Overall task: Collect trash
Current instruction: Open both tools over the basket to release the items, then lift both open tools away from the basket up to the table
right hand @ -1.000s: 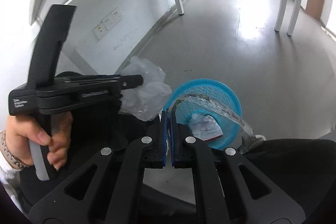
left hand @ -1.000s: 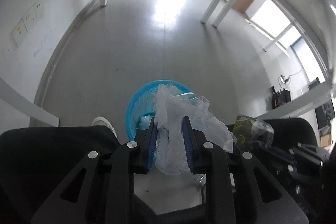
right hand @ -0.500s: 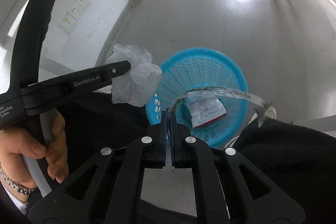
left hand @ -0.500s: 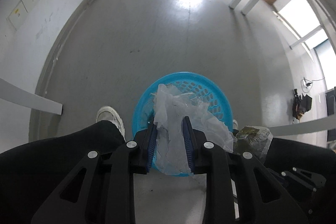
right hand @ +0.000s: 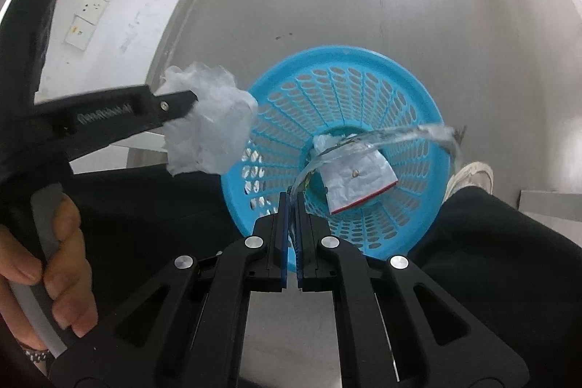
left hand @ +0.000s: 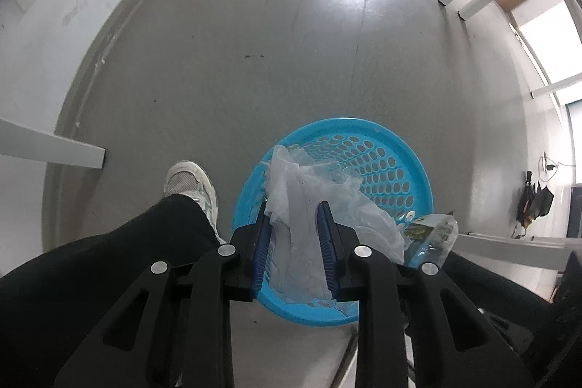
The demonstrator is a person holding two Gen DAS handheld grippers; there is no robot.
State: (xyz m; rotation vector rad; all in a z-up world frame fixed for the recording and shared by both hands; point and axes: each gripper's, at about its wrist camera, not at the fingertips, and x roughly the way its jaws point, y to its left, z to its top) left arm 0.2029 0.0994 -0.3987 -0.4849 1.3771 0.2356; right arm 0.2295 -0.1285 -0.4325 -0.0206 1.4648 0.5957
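Fingers on your left gripper (left hand: 293, 224) pinch the crumpled plastic bag (left hand: 302, 206), hanging just above the blue basket (right hand: 349, 68), near rim. Right gripper (right hand: 292, 202), pressed together on the clear wrapper strip (right hand: 400, 137), sits over the middle; its strip arcs rightward across the opening.

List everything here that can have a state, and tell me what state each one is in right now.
Left gripper: shut on the crumpled plastic bag, over the basket.
Right gripper: shut on the clear wrapper, which arcs over the basket.
Blue basket: upright on the floor, holding a white packet.
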